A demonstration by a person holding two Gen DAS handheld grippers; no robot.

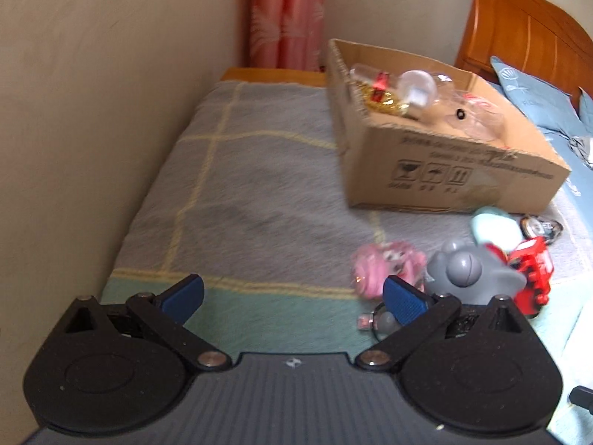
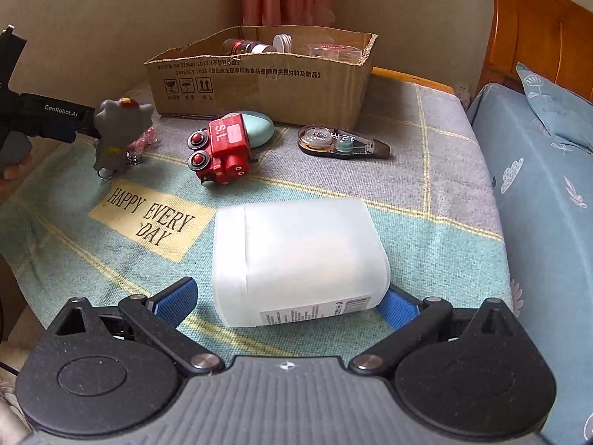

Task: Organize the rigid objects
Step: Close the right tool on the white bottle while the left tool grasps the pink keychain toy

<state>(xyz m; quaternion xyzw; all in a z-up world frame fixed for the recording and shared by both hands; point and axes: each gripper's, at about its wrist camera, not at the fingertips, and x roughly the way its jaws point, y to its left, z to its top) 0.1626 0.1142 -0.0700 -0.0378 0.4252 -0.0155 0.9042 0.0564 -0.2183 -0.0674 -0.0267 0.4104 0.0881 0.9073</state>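
Observation:
A cardboard box (image 1: 463,163) (image 2: 259,78) holding several small items sits on the blanket. In front of it lie a grey elephant toy (image 1: 467,270) (image 2: 118,126), a pink toy (image 1: 385,263), a red toy train (image 1: 530,270) (image 2: 222,148), a mint oval case (image 2: 259,126) and a correction tape (image 2: 341,142). My left gripper (image 1: 292,300) is open and empty, with the elephant toy just right of its right finger. My right gripper (image 2: 285,304) is open around the near end of a white plastic jar (image 2: 296,256) lying on its side.
The blanket (image 2: 426,193) covers a low surface against the wall. A wooden headboard (image 1: 526,26) and blue pillows (image 2: 548,111) lie to the right. A pink curtain (image 1: 285,18) hangs behind the box. My left gripper shows at the left edge of the right wrist view (image 2: 55,122).

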